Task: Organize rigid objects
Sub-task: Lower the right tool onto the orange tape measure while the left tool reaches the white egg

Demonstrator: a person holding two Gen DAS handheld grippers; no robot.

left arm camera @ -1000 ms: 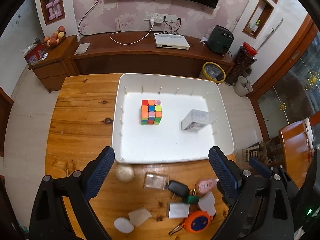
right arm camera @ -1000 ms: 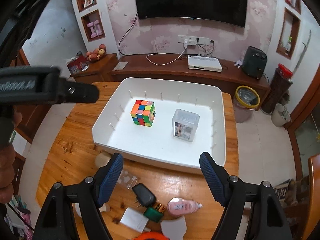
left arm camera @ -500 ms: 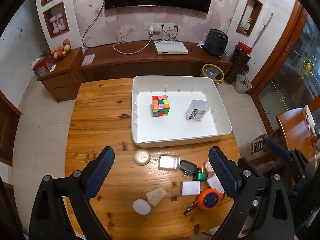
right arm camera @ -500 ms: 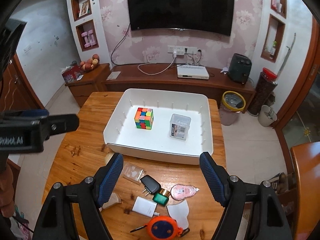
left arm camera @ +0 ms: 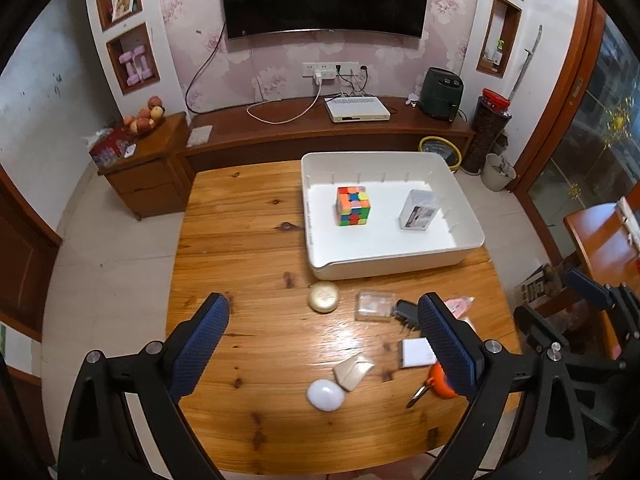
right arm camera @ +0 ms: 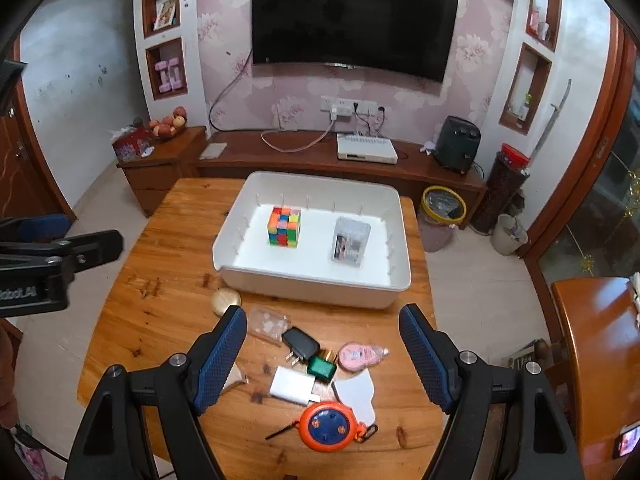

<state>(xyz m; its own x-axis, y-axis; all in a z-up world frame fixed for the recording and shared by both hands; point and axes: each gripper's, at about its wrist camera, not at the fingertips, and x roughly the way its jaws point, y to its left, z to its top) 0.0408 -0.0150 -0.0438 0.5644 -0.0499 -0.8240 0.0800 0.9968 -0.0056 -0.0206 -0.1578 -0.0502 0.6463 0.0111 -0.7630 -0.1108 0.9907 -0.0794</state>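
A: What does the left wrist view give us?

B: The left gripper (left arm camera: 322,330) hangs above the bench (left arm camera: 240,248) with its jaws wide apart and nothing between them. Ahead of the jaws stands the white bin (left arm camera: 394,258), and inside it are the cube (left arm camera: 353,205) and a clear box (left arm camera: 418,210), well apart. Between the jaws lie a gold disc (left arm camera: 324,297), a clear case (left arm camera: 374,306), a beige piece (left arm camera: 353,372) and a white oval (left arm camera: 325,397). The right jaw hides most of the orange tape measure (left arm camera: 438,382) and part of the white adapter (left arm camera: 416,353).

A: And the right wrist view?

B: The right gripper (right arm camera: 322,346) also has its jaws apart and empty. Here the tape measure (right arm camera: 329,426) is fully seen, near the bottom between the jaws. The black plug (right arm camera: 301,344), a green block (right arm camera: 322,367), a pink item (right arm camera: 360,356) and the adapter (right arm camera: 292,386) are clear between the jaws. The disc (right arm camera: 226,301) is just beyond the left jaw tip. The white oval does not appear in this view.

A: Do the grippers see each other?

B: Yes. The left gripper (right arm camera: 60,256) shows at the left edge of the right view, and the right gripper (left arm camera: 588,294) at the right edge of the left view.
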